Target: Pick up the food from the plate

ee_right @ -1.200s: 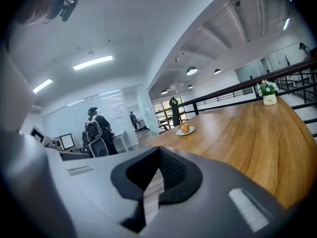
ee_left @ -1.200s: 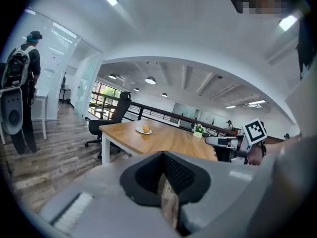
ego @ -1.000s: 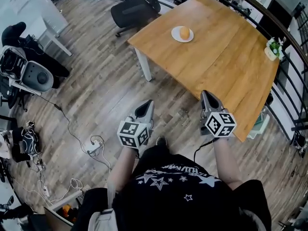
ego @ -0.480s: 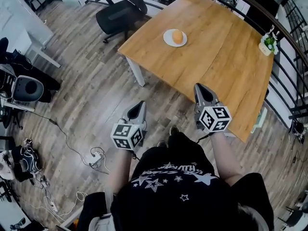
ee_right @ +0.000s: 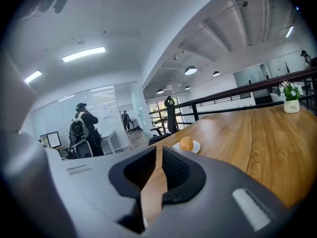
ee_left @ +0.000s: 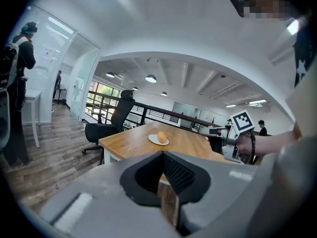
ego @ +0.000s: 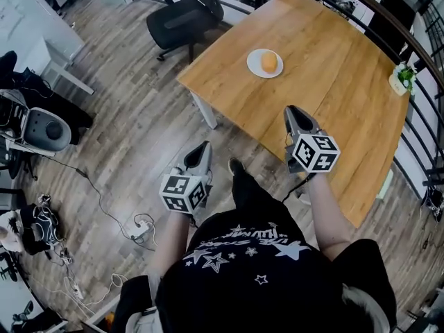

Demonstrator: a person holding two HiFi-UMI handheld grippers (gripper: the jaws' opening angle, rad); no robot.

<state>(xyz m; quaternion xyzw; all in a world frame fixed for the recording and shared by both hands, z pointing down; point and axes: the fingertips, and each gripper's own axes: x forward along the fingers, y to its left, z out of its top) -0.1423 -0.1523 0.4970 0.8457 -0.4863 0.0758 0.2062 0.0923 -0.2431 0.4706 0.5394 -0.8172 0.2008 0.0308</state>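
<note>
A long wooden table [ego: 333, 82] fills the far side of the floor, with a black office chair [ego: 182, 18] at its far corner and a dark railing [ego: 378, 16] running along behind it. A small potted plant [ego: 402, 77] stands at the table's right end. Down on the plank floor to the left lie loose cables and a white power strip [ego: 139, 226]. Off by the glass partitions a person with a backpack [ee_right: 82, 125] stands facing away.

The food [ego: 269, 62], a round orange lump, sits on a white plate [ego: 255, 66] near the table's left end. Nothing stands on the bare wood between it and the grippers.

The left gripper [ego: 203, 147] is held low over the floor, short of the table edge. It points at the table, and its jaws are together at the tips with nothing in them. The right gripper [ego: 294, 111] is held higher and further forward, its nose over the near part of the tabletop and well apart from the plate. Its jaws are opening, a narrow slit showing between them and nothing inside.

Compared with half a second ago, the person has stepped in. A dark shoe [ego: 236, 166] now shows between the two grippers, and the right gripper has drawn nearer the plate. The right jaws, pressed together then, have begun to part.
</note>
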